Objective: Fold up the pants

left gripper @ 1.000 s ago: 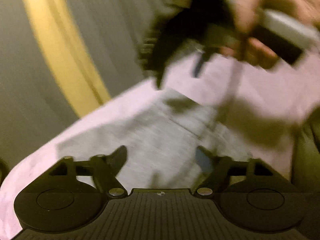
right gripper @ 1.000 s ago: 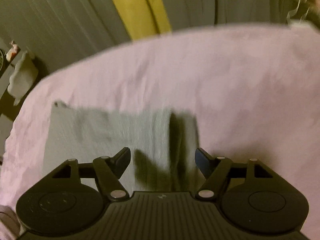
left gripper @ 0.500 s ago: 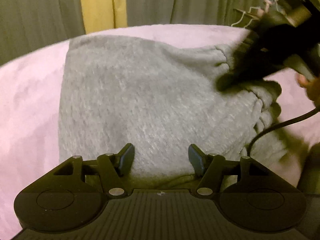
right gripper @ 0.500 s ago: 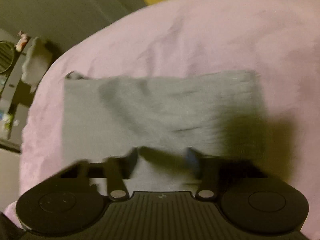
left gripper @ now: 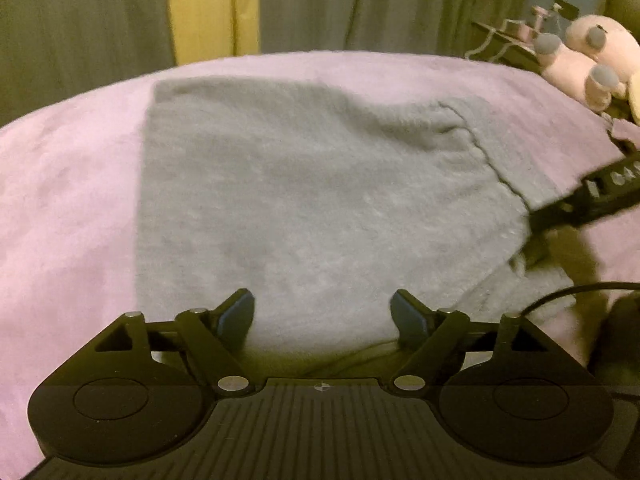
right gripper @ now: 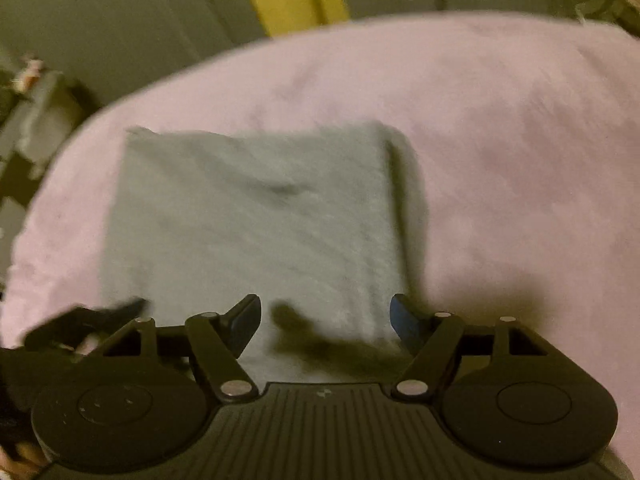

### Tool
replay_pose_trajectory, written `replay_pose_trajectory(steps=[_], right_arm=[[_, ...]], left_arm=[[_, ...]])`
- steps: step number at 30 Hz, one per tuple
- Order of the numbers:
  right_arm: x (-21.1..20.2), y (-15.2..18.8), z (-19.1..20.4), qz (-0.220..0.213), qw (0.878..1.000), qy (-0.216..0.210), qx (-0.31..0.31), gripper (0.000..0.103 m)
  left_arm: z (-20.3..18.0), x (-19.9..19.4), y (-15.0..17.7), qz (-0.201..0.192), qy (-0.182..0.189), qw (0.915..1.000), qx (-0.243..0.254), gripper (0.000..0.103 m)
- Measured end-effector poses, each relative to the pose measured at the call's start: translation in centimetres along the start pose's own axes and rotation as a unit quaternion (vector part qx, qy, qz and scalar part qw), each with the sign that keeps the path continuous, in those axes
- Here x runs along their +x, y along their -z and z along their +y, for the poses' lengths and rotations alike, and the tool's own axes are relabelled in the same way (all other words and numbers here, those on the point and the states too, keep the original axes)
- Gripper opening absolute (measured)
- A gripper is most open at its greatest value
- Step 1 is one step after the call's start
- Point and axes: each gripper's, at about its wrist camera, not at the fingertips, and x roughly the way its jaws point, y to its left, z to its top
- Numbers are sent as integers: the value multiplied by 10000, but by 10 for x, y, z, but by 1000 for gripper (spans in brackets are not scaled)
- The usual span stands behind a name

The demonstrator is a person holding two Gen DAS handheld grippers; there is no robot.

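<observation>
Left gripper [left gripper: 323,316] spread wide, holding nothing, right gripper [right gripper: 325,319] likewise spread and holding nothing, folded grey sweatpants [left gripper: 304,200] flat on pink blanket [left gripper: 68,184] just ahead of both sets of fingertips, pink plush toy [left gripper: 588,64] at far right edge.

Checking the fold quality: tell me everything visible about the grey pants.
The grey pants look like soft fleecy knit, folded into a thick rectangular stack lying flat on the pink blanket. A gathered seam crosses the right part, with lower layers peeking out beneath. Both the left tongs and right tongs are open above the near edge, gripping nothing.
</observation>
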Motion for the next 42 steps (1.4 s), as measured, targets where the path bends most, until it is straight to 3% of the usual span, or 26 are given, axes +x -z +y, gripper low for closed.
replay_pose_trajectory(steps=[1,2,6,7,10,14,18,22,26,31,32,33,34,35,36,39,42], right_arm=[[4,-1,-9,165,9993,323,89,85],[5,-1,-21,239,9990,301,224,89],[-8,-10,-48,107,9966,-459,676,91],[-5,-12,-45,84,9962,-601,631,98],[7,-25,-42,82,9945,-950,432,101],[45,-43,-55,475,9894,-1180,697,101],[73,-54,-76,876,9771,-1583,1116,101],[91,-58,-85,1095,9682,-1858,1270,101],[94,-62,-82,1093,9683,-1992,1043,102],[100,-63,-74,1162,9646,-2184,917,101],[102,-63,-72,1176,9657,-2156,845,101],[103,-64,-71,1166,9664,-2156,780,101],[103,-64,-67,1115,9683,-2117,715,93],[101,-63,-62,1057,9723,-1990,618,76],[97,-62,-57,985,9767,-1848,480,68],[86,-59,-47,820,9817,-1680,362,56],[74,-62,-33,632,9868,-1466,258,52]], left_arm=[[4,-6,-1,-22,-71,10000,-16,86],[11,-10,-3,-85,-167,9998,-5,89],[43,-18,-17,-300,-594,9978,-28,90],[52,-15,-22,-291,-621,9976,-88,90],[84,-4,-39,-271,-350,9977,-516,90],[115,23,-56,-33,404,9934,-1069,89],[120,58,-65,318,844,9895,-1127,89],[130,89,-63,559,1366,9782,-1464,97],[127,97,-65,589,1509,9820,-970,99],[118,96,-65,523,1337,9850,-962,99],[113,95,-65,503,1271,9866,-888,91],[110,93,-66,471,1323,9865,-847,76],[109,90,-67,465,1389,9853,-873,74],[109,88,-68,465,1351,9850,-970,66],[108,86,-69,476,1301,9848,-1051,57],[106,72,-75,411,1172,9853,-1172,41],[100,56,-84,307,1096,9880,-1045,38]])
